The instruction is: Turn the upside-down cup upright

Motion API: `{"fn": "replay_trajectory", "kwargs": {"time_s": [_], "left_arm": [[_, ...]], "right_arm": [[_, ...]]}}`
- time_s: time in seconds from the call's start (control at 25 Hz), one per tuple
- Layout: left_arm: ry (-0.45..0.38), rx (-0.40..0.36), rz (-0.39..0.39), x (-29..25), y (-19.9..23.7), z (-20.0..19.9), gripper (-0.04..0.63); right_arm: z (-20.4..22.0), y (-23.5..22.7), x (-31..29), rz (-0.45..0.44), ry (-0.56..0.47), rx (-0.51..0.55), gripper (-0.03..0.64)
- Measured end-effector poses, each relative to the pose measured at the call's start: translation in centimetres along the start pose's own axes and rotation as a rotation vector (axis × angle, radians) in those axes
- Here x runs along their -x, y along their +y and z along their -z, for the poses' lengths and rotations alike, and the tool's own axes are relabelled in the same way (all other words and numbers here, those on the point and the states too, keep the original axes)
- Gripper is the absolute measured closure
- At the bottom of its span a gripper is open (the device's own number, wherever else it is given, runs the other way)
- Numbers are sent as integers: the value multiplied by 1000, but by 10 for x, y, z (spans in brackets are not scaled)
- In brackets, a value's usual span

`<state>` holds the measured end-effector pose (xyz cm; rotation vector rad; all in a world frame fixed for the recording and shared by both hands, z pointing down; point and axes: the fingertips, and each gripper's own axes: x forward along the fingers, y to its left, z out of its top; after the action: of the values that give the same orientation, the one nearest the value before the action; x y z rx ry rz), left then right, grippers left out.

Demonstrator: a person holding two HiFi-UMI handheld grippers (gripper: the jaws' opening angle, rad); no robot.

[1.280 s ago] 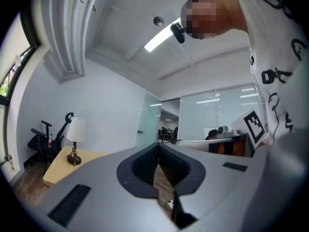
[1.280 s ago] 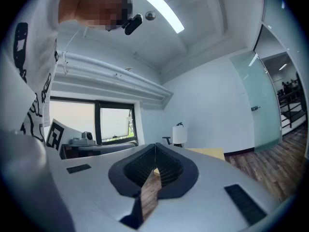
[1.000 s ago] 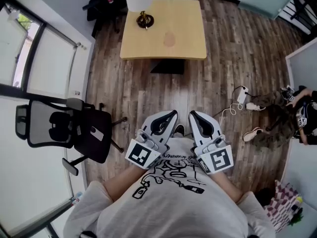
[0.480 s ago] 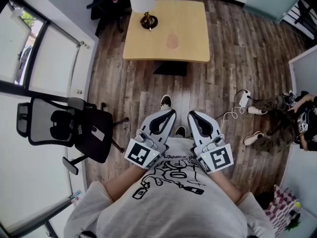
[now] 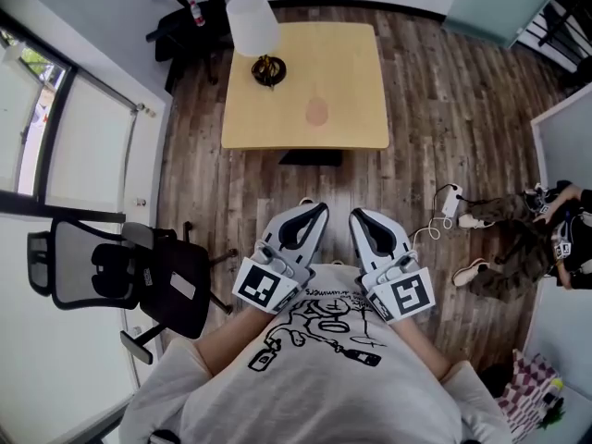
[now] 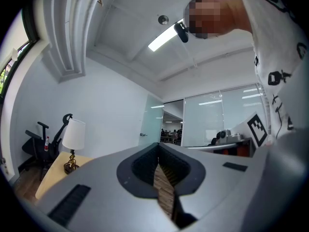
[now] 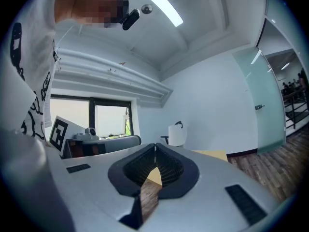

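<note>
Left tool [image 5: 318, 209] and right tool [image 5: 357, 215]: jaws together, nothing held.
They sit side by side at the person's chest; the pinkish cup [image 5: 317, 111] stands mid-bench [image 5: 356, 72], well apart from both, near the lamp [image 5: 253, 24].

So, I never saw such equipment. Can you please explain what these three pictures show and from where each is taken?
No robot here: a person holds hand tongs, the left tongs and the right tongs, close to the chest. The top-down picture comes from a camera on the head, looking down; the other two come from cameras riding on each tongs. Both tongs are shut and empty. Ahead stands a wooden table with a lamp and a small pinkish thing, likely the cup.
</note>
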<state>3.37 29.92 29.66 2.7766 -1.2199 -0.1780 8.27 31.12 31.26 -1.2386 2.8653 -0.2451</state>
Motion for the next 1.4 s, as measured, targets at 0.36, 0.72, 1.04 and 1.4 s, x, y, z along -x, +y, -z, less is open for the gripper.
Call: {"fn": "replay_trajectory", "kwargs": {"time_s": [0.36,0.72,1.04,1.4], "left_arm": [[-16,31,-6,-53,104,-21,586],[9,52,-1,-100,196,-28,586],[21,49,7,-118,237,-23,586],[72,56,-20,-134,251,1,586]], "right_arm": [[-27,-45,-106,-13,-1,48,591],[-47,-86,-198,-4,2,102,591],[-43,-114,-242,13,-8,73,591],[-29,-137,-250,1,31,66,591]]}}
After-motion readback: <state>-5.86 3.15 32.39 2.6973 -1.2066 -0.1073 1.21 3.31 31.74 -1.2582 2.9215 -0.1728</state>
